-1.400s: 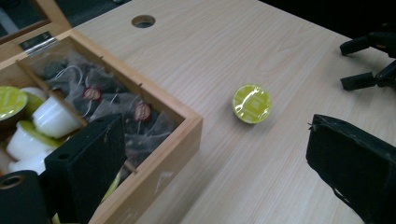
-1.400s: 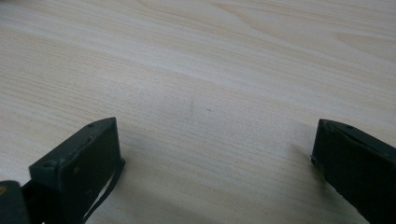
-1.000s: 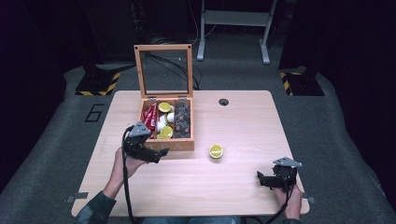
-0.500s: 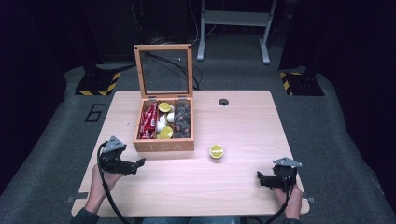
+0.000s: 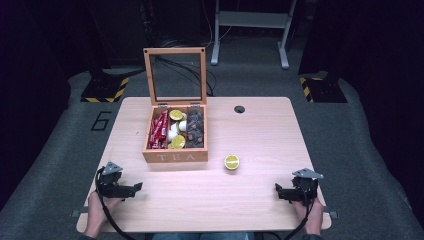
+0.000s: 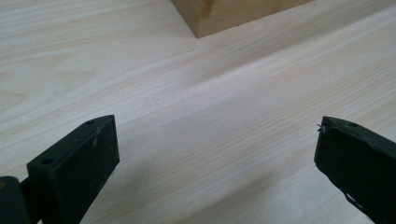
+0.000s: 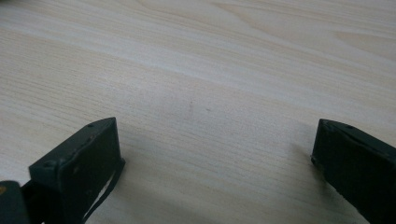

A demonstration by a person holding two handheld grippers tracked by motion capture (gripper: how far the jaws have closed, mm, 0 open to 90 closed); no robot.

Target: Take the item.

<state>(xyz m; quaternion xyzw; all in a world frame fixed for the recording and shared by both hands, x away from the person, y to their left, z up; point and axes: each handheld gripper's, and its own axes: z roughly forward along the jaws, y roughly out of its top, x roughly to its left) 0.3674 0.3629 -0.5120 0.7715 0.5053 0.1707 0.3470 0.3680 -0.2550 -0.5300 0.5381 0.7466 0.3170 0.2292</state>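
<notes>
Resting low on the near edge of the desk (image 5: 260, 200), the left gripper (image 5: 131, 189) holds nothing, its jaws spread wide over bare wood in the left gripper view, with a corner of the wooden box (image 6: 229, 14) at the top of that view. The right gripper (image 5: 281, 191) sits at the opposite near corner, also wide and empty, with plain wood grain between its jaws in the right gripper view.

Between the two, closer to the right gripper, a lemon half (image 5: 231, 162) lies alone on the desk, cut face up, just beside the box's front right corner but not touching it. The box (image 5: 175, 156) stands toward the left middle of the desk with its glass lid (image 5: 175, 75) upright. Inside are red packets at the left, more lemon pieces and white things in the middle, and dark things at the right.

The lemon half looks like the next thing to go in. It is round and likely slick, so a pinch off its middle could make it roll or squirt away. A reach from the right that comes in high could knock the raised lid. The middle compartment also looks nearly full.

The box front reads "TEA", and a large "6" is marked on the floor (image 5: 60, 150) to the left
</notes>
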